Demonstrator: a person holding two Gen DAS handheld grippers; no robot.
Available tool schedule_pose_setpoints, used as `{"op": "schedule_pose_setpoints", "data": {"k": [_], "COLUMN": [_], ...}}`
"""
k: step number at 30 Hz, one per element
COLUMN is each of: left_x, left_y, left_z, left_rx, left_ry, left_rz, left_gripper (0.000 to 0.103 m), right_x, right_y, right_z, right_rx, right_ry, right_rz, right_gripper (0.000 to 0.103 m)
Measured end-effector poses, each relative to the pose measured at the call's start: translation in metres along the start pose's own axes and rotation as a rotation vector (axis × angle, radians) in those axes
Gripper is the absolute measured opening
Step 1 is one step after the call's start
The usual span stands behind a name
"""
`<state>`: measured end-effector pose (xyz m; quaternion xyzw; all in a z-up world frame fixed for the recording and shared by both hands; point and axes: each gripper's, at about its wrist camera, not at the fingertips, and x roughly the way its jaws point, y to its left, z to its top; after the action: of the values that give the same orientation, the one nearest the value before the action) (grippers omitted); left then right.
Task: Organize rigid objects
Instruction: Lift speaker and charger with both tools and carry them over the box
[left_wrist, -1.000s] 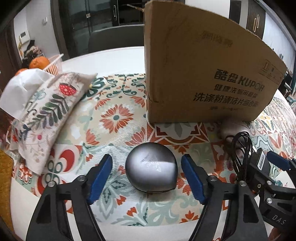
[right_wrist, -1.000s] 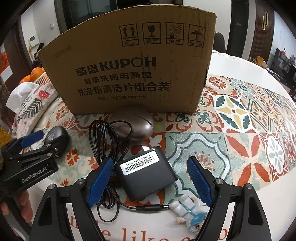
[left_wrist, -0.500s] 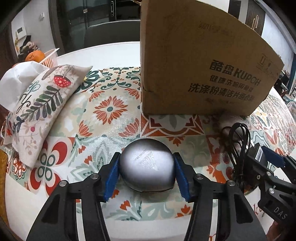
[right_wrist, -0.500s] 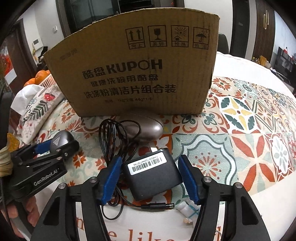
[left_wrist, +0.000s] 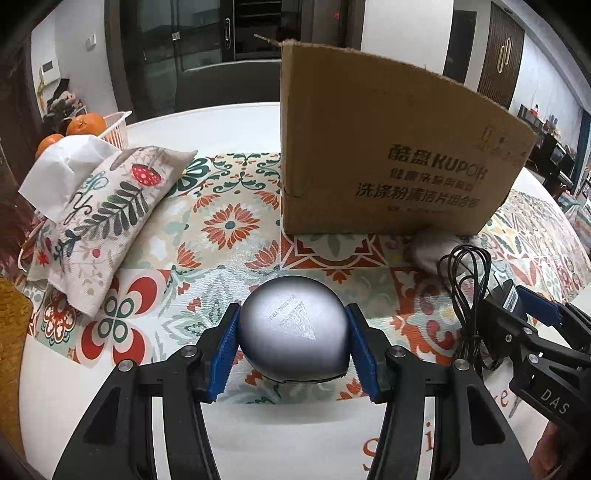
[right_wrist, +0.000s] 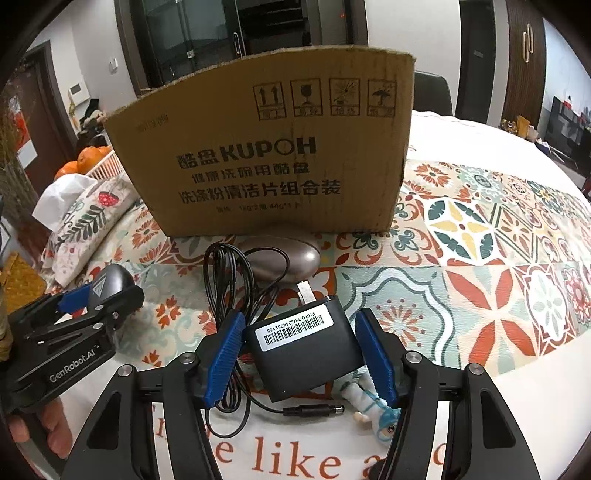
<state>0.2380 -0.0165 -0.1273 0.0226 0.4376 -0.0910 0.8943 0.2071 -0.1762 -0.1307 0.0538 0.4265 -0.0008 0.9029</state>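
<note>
Your left gripper (left_wrist: 293, 352) is clamped on the gray mouse (left_wrist: 293, 332); right gripper (right_wrist: 301, 356) brackets the adapter (right_wrist: 308, 349), pads apparently touching; the cardboard box (left_wrist: 388, 162) stands directly ahead, across the counter (left_wrist: 229, 125).

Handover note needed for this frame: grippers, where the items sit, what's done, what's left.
Left gripper: just closed, shut on the grey mouse.
Right gripper: just closed on the black adapter, pads against its sides; its cable trails over the tablecloth.
Items: a bronze oval device lies in front of the cardboard box; a small figurine lies by the right finger.
Done: both grasps made; nothing seen boxed yet.
Left: probably the mouse and adapter go into the box, then device and figurine.
</note>
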Motion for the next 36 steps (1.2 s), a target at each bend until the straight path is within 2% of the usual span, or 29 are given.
{"op": "schedule_pose_setpoints", "data": {"k": [15, 36], "left_x": [-0.044, -0.094], "left_y": [-0.012, -0.019], "left_z": [0.010, 0.050], "left_rx": [0.013, 0.030], "left_ry": [-0.092, -0.208], "left_rz": [-0.027, -0.063], "left_gripper": [0.055, 0.055], "right_x": [-0.046, -0.107], "right_y": [-0.011, -0.020], "right_z": [0.006, 0.042], "right_rx": [0.013, 0.008], "right_ry": [-0.108, -0.288], "right_rz": [0.006, 0.016], "right_gripper": [0.063, 0.063]}}
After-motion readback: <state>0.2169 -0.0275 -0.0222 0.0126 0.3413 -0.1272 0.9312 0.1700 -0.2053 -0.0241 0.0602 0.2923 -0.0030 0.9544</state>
